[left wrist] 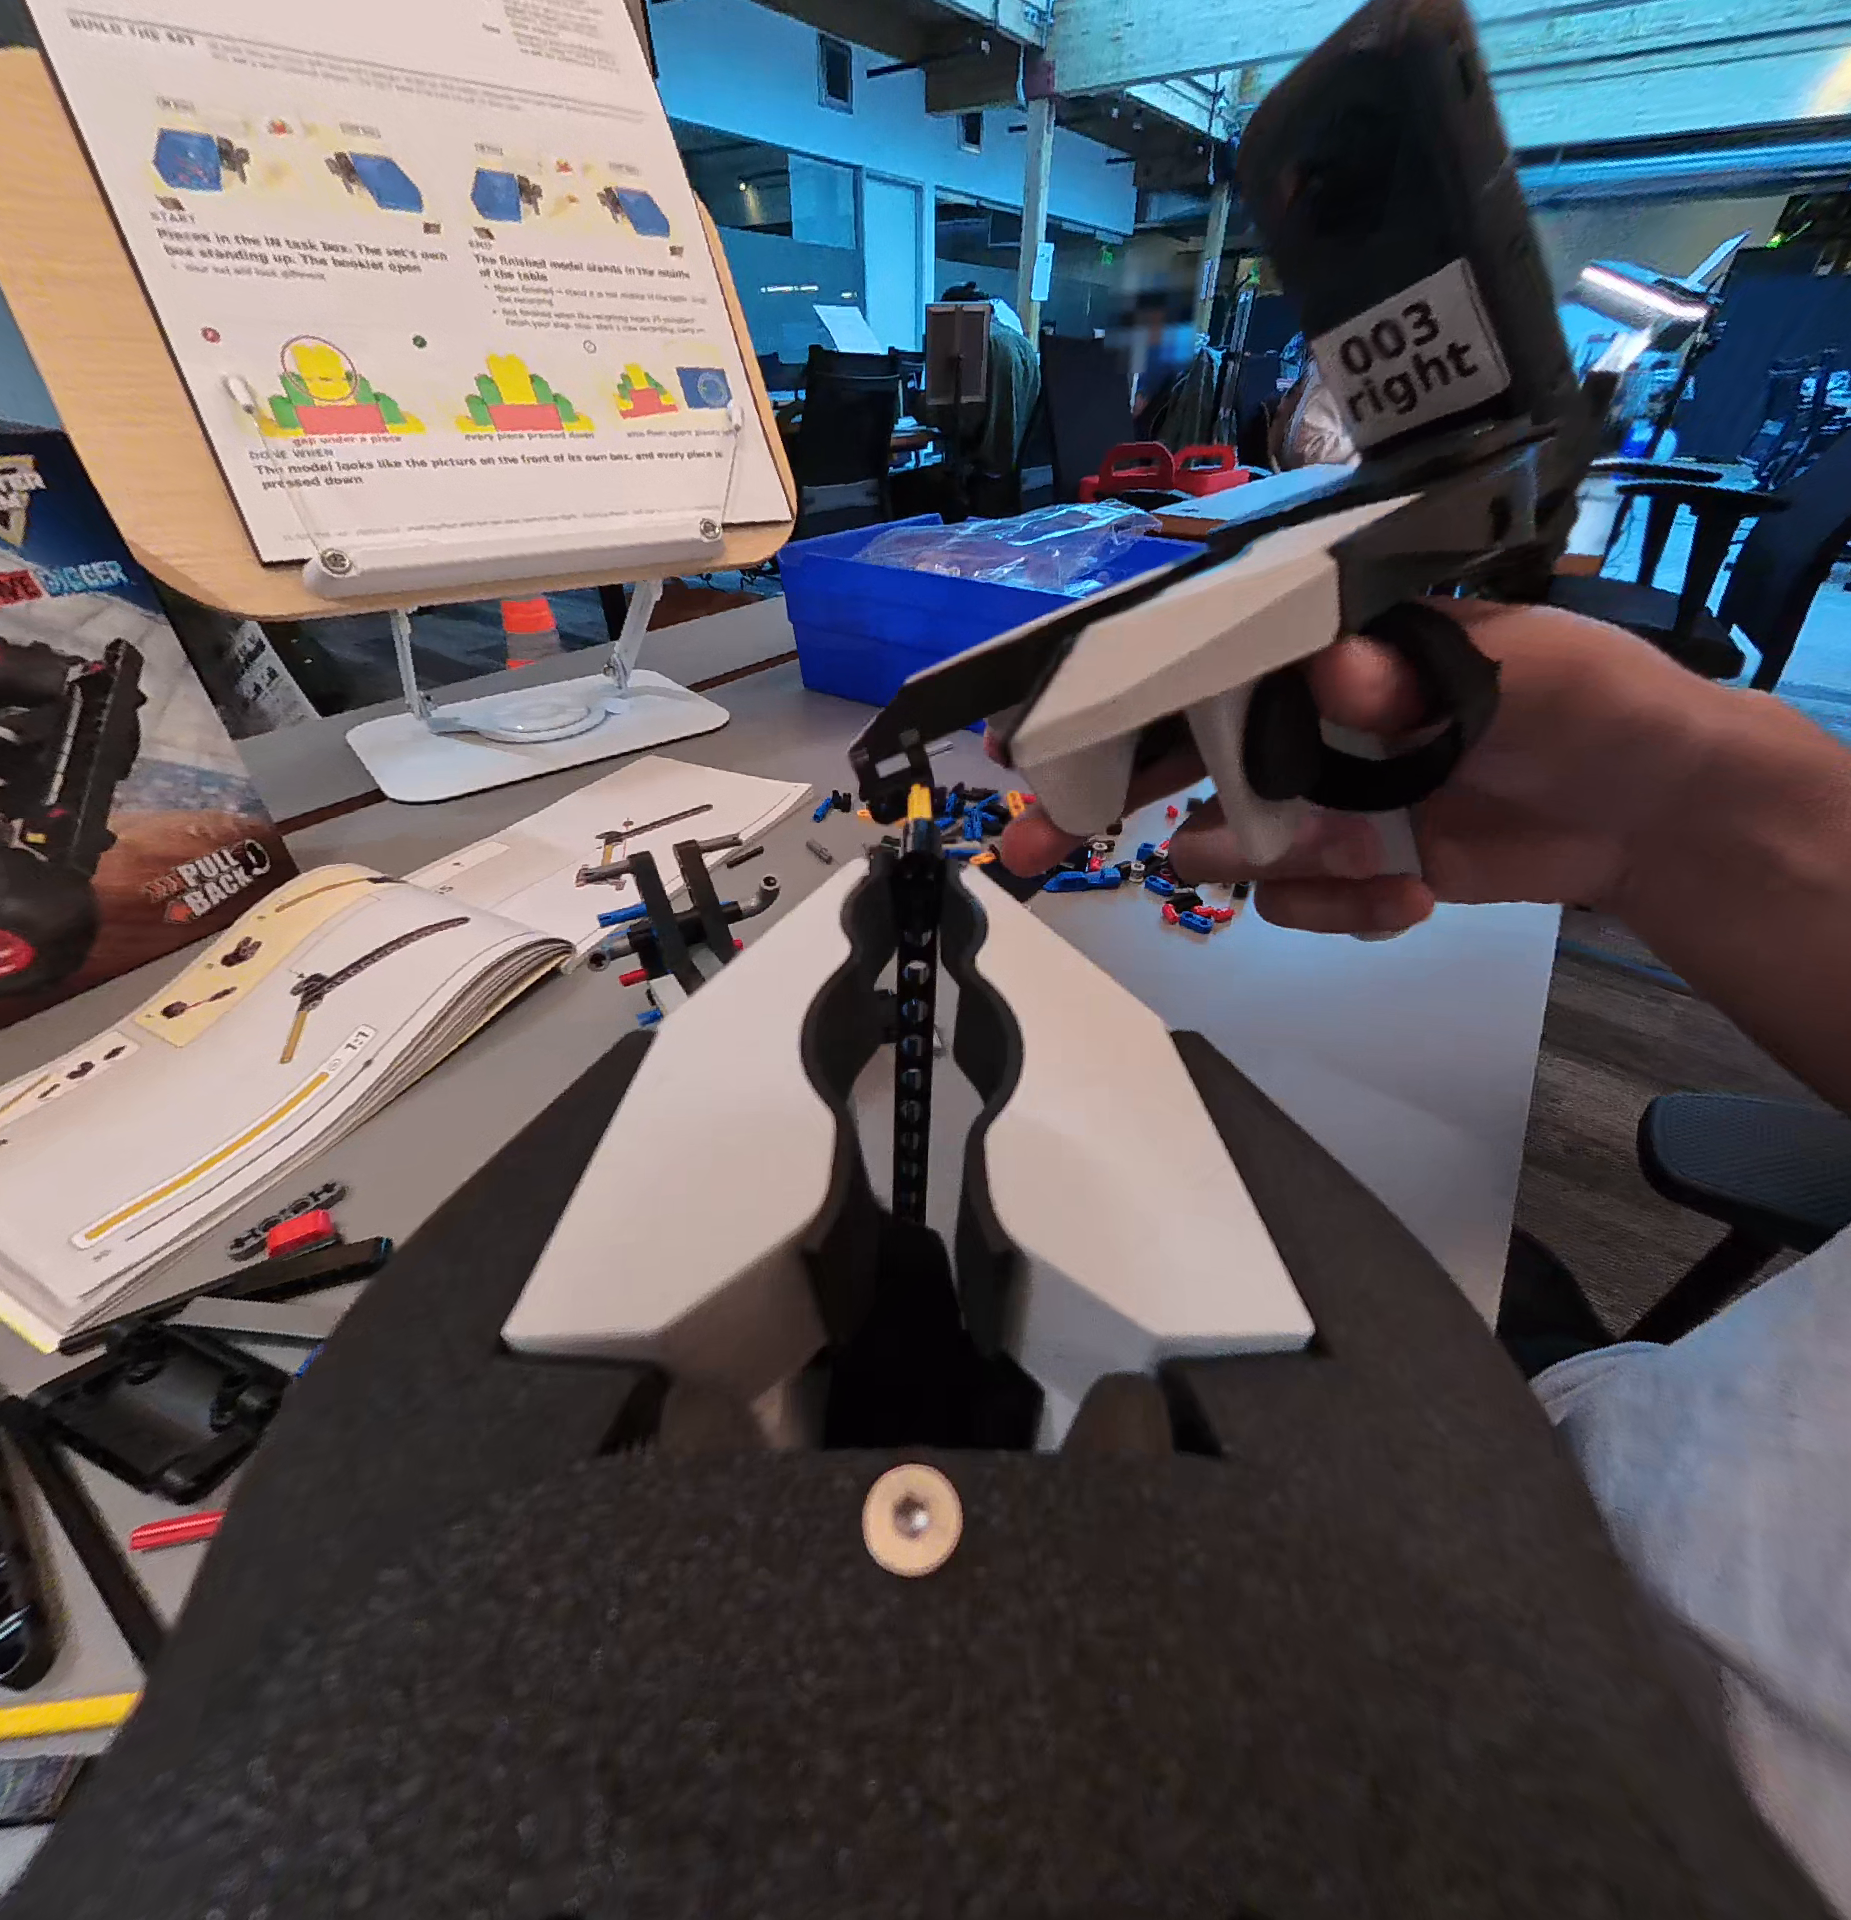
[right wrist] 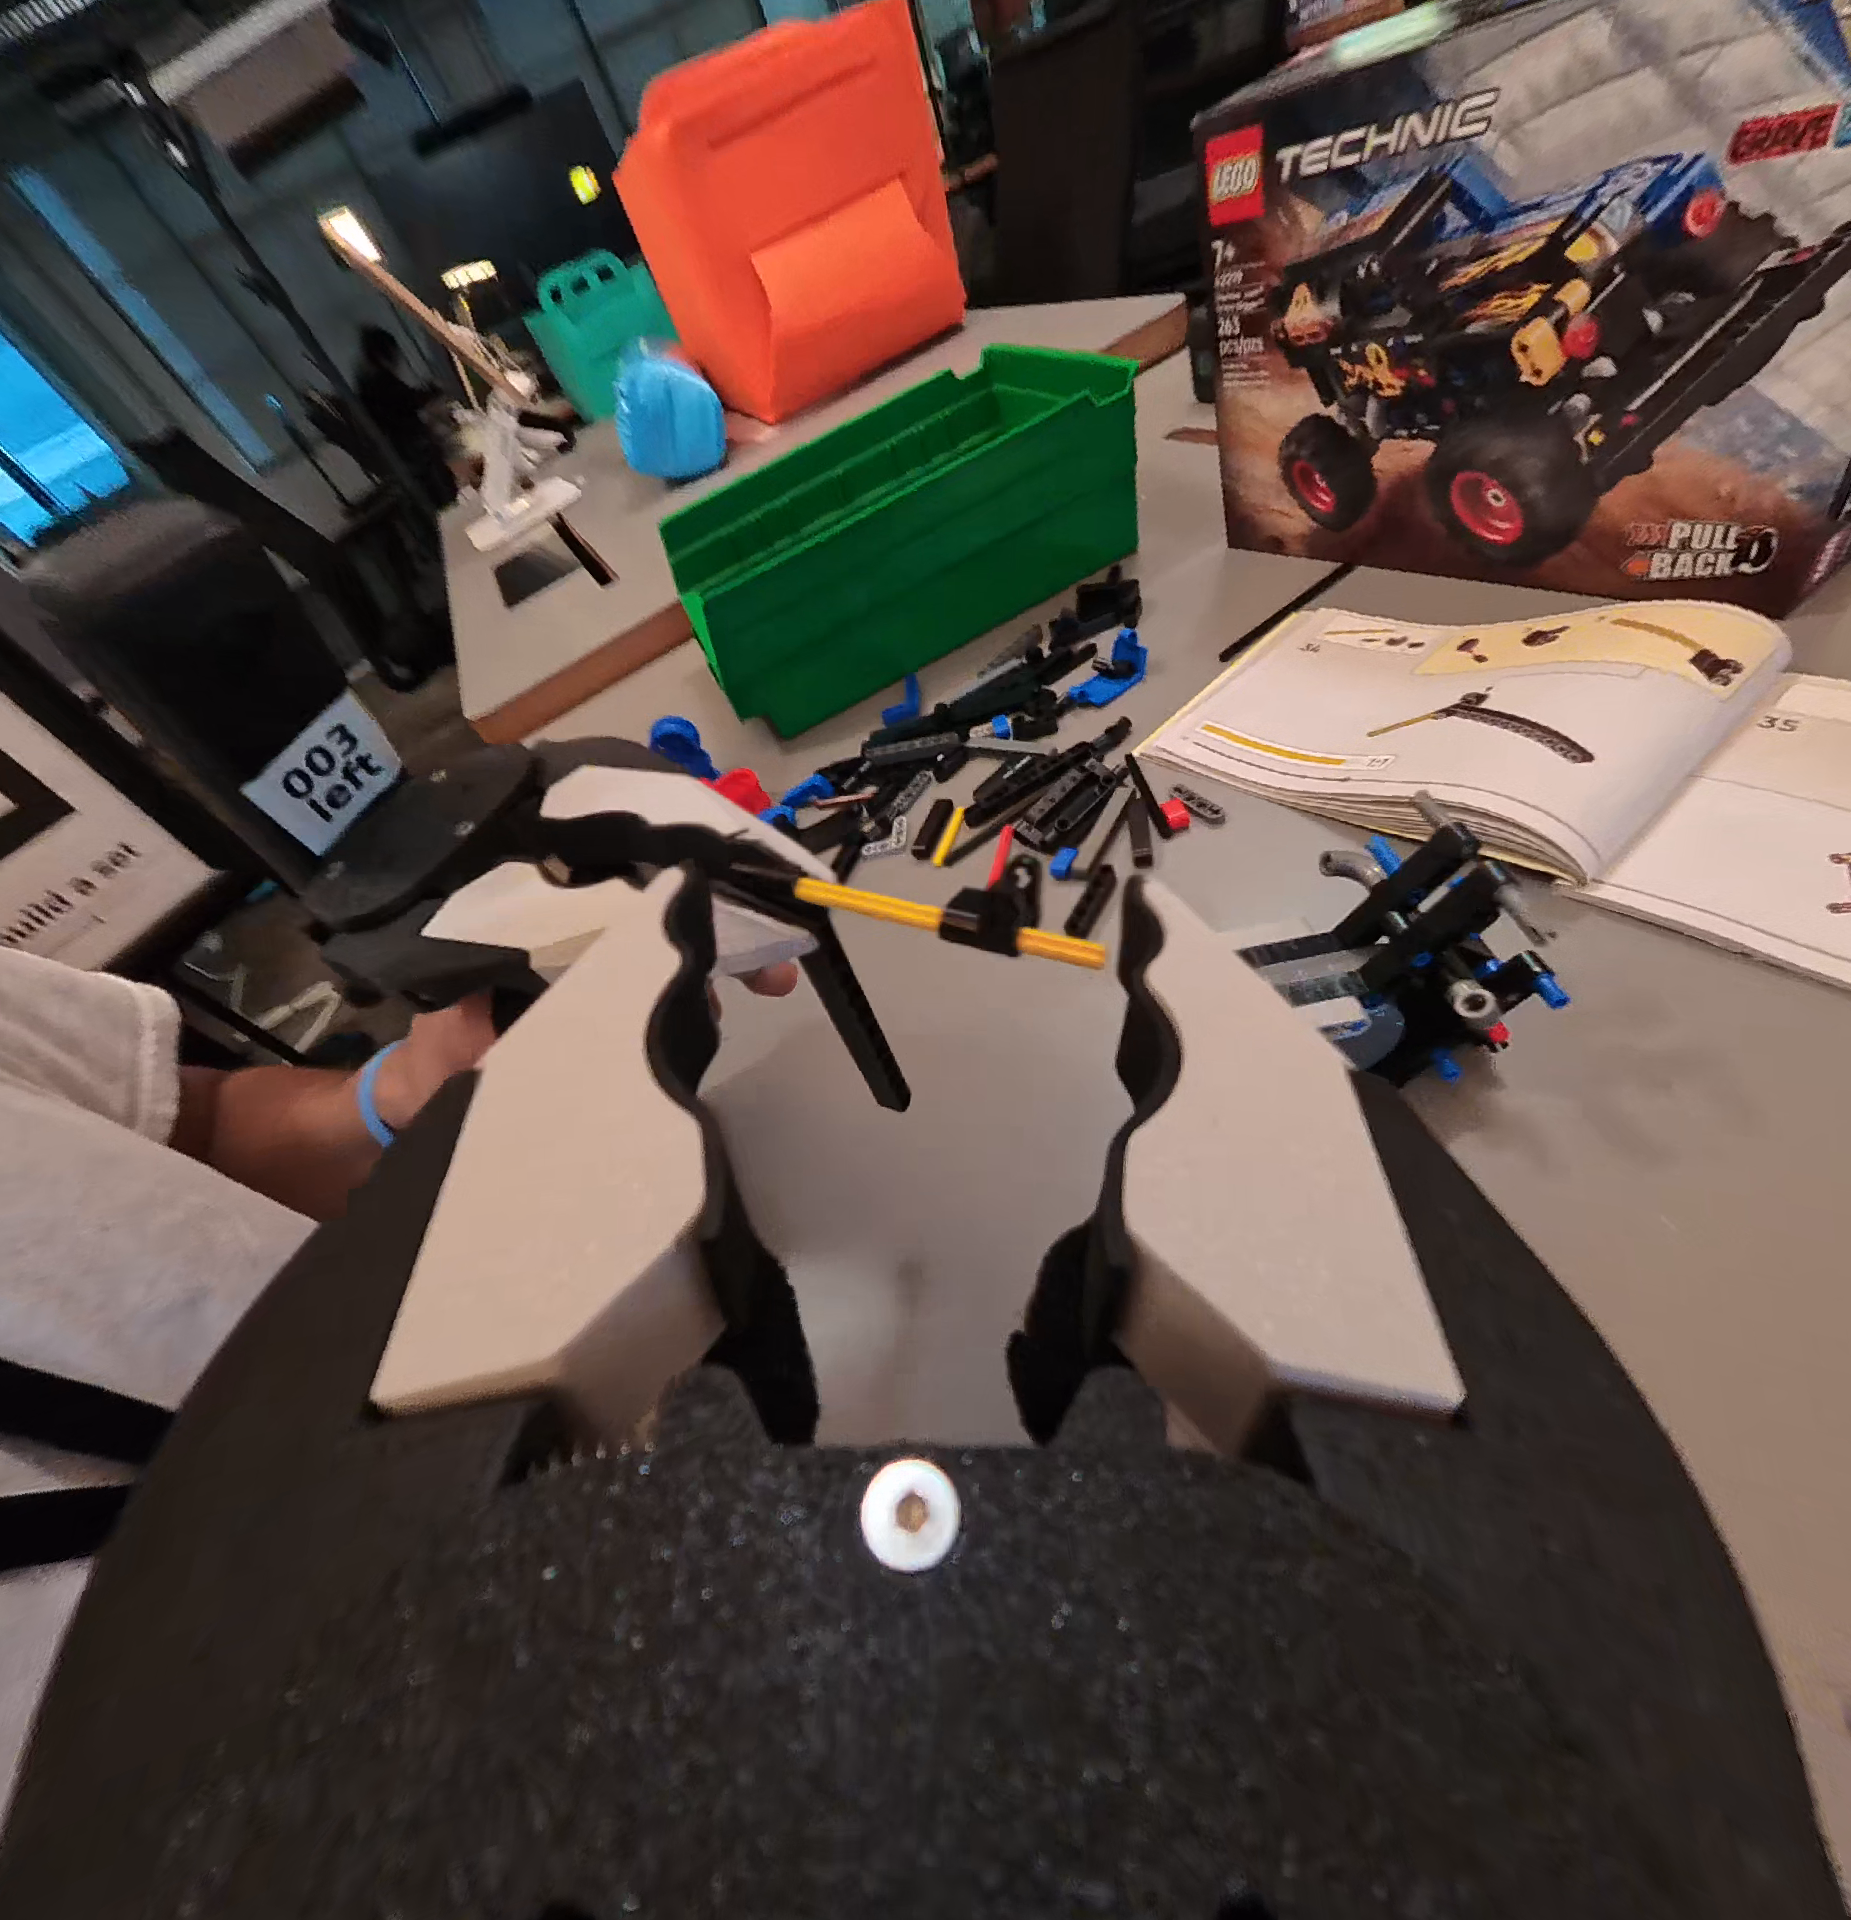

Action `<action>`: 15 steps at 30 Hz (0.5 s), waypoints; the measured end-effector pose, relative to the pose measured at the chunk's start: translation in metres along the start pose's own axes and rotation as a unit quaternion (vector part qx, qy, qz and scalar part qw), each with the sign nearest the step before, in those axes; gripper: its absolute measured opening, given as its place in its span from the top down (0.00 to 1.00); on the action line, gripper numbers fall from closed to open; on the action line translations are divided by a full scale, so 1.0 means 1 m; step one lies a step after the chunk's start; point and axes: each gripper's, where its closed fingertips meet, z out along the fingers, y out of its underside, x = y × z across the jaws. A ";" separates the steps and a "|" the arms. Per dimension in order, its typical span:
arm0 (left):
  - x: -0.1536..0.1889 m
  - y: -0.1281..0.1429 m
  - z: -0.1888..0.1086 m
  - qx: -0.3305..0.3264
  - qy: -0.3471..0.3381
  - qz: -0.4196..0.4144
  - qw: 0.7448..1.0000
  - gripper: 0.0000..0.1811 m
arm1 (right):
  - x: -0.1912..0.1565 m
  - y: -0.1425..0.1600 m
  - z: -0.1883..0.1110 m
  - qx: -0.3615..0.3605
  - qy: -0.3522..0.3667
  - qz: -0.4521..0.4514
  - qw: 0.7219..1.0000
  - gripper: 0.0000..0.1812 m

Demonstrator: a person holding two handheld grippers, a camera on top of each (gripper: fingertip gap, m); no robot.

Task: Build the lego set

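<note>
Left wrist view: left gripper (left wrist: 916, 873) is squeezed tight on a long black lego beam with holes (left wrist: 913, 1049), held up over the grey table (left wrist: 1316, 1039). A thin yellow lego rod (right wrist: 947, 920) w/ 1 small black clip piece (right wrist: 978, 916) sticks out of the beam's end. Right gripper (right wrist: 905, 920) has its jaws wide apart, 1 on each side of the rod, not touching it. Open paper instruction book (right wrist: 1503, 727) & half-built black and blue lego model (right wrist: 1420, 966) sit nearby

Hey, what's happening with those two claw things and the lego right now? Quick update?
Left gripper shut on black beam with yellow axle. Right gripper open, empty, at the axle. Nothing blocking.
</note>
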 end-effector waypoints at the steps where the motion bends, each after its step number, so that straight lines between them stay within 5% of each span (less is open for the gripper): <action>1: 0.001 -0.001 -0.001 0.001 0.001 0.003 1.000 0.97 | 0.004 -0.002 -0.003 0.008 -0.008 0.015 1.000 0.59; 5: 0.000 -0.002 -0.005 0.007 -0.009 0.024 1.000 0.97 | 0.015 0.004 -0.012 0.004 -0.089 0.136 0.987 0.68; 9: -0.002 -0.006 -0.008 0.021 -0.032 0.065 0.997 0.97 | 0.004 0.015 -0.007 0.005 -0.191 0.280 0.941 0.71; 12: -0.002 -0.005 -0.007 0.022 -0.036 0.072 0.997 0.97 | -0.009 0.011 0.000 0.042 -0.234 0.327 0.915 0.79; 15: -0.002 -0.007 -0.008 0.026 -0.036 0.071 0.997 0.97 | -0.002 0.007 0.001 0.064 -0.223 0.324 0.917 0.82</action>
